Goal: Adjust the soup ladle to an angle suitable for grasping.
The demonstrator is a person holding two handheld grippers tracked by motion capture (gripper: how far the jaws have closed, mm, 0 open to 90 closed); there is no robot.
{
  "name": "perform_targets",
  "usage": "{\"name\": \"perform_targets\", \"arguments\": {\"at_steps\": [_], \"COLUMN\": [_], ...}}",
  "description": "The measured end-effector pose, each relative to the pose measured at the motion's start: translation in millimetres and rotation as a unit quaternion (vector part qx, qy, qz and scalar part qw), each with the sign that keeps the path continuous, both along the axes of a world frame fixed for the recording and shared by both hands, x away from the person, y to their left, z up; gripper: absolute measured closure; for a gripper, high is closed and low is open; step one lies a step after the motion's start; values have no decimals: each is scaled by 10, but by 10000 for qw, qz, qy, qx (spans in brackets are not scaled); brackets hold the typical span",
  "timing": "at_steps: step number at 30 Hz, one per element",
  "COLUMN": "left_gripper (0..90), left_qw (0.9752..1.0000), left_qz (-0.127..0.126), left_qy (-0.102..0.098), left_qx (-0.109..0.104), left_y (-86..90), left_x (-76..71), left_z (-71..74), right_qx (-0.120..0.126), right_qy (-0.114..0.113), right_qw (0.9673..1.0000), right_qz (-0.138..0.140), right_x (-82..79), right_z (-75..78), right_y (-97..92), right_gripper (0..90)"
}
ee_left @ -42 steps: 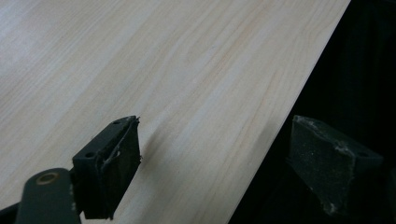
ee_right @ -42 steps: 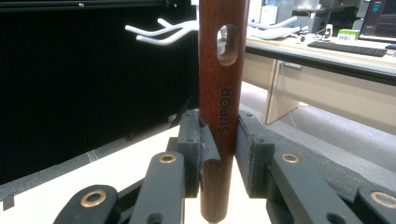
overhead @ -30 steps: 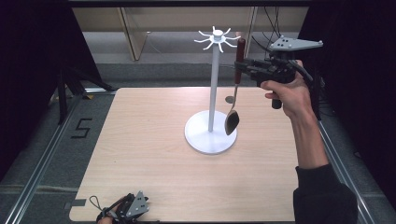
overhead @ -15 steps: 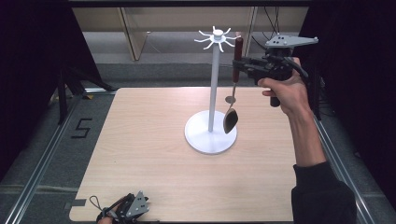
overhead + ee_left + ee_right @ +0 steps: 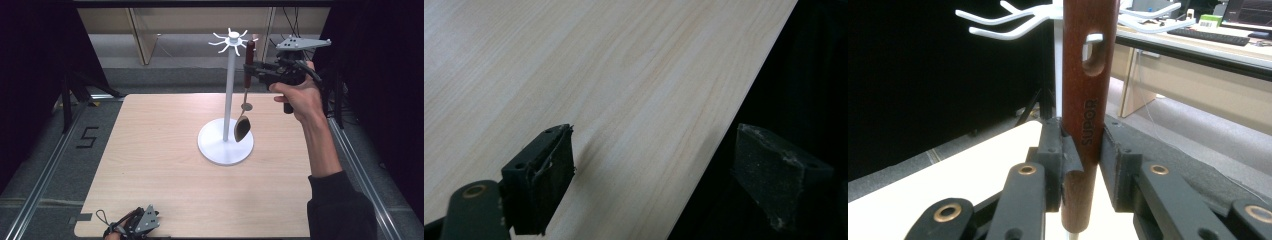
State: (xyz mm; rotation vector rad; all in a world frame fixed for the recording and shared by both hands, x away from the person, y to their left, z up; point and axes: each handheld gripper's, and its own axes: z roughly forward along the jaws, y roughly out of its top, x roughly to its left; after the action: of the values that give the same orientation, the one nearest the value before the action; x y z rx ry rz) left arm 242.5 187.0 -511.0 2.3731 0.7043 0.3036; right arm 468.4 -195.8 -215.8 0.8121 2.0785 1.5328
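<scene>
The right hand-held gripper (image 5: 252,67), at the upper right of the high view, is clamped on the brown wooden handle of a ladle (image 5: 244,107), which hangs upright with its dark bowl low beside the pole of a white hook stand (image 5: 228,95). In the right gripper view the handle's hanging slot sits at a white hook tip. The stand's round base rests mid-surface (image 5: 150,165). The left hand-held gripper (image 5: 131,226), at the bottom left edge, is spread wide and empty.
</scene>
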Motion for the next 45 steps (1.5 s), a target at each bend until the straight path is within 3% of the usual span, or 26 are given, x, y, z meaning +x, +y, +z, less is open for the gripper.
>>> {"name": "perform_targets", "arguments": {"at_steps": [5, 15, 16, 22, 30, 36, 45], "left_gripper": [161, 161, 161, 161, 161, 161, 161], "left_qw": [10000, 10000, 10000, 10000, 10000, 10000, 10000], "left_qz": [-9, 0, 0, 12, -7, 7, 2], "left_qy": [-1, 0, 0, -1, -3, -4, -5], "left_qx": [7, 20, 19, 5, -3, 3, 9], "left_y": [0, -1, -1, -1, 0, -2, -2], "left_x": [-2, 1, 1, 2, 5, 8, 8], "left_z": [0, 0, 1, -2, 2, -2, -1], "right_qx": [-5, 216, 217, 241, 155, -4, -32], "right_qy": [-5, -53, 36, -12, -27, -126, 21], "right_qw": [10000, 9997, 9997, 9997, 9998, 9997, 9999], "right_qz": [11, 136, 146, 95, -98, -186, -142], "right_x": [16, -85, -100, -229, -336, -419, -576], "right_z": [-10, -77, -88, -195, -293, -435, -753], "right_y": [36, -121, -144, -253, -344, -409, -474], "right_gripper": [727, 591, 571, 475, 435, 421, 405]}}
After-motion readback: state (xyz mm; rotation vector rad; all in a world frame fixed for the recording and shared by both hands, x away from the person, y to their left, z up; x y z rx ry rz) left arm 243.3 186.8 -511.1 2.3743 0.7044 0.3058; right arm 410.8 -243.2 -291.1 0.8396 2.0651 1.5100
